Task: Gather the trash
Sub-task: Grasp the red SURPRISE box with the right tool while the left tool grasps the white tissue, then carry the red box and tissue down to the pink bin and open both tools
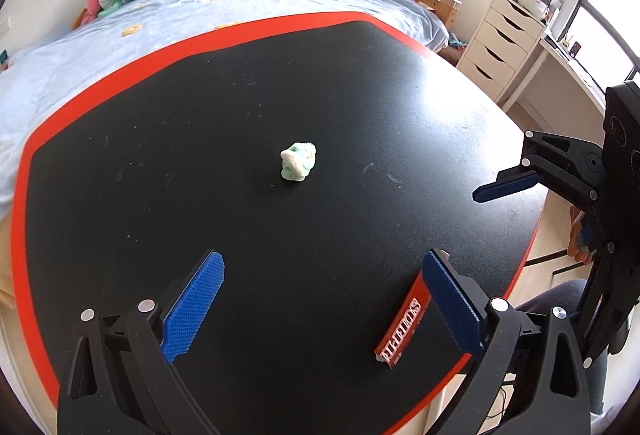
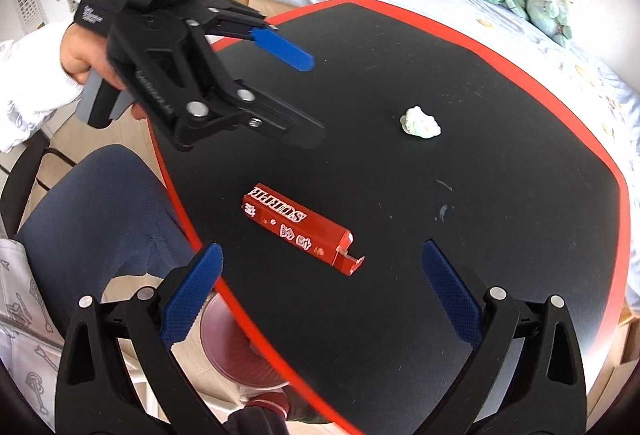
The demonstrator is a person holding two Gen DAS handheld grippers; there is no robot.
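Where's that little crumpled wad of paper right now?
The crumpled white-green paper wad lies mid-table on the black red-edged tabletop, beyond the flat red cardboard box.

Black table [image 2: 500, 275] with red edging, crumpled tissue wad [image 2: 421, 122] mid-surface, red carton [image 2: 296, 227] (flap open) near the edge

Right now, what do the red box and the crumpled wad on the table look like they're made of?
Red box: likely thin printed cardboard with a slight sheen; crisp folded edges and an open end flap show.

Crumpled wad: seems soft tissue or paper, matte white with pale green patches, irregularly creased.

Table: a black, matte, faintly grainy top with a red border; material unclear.
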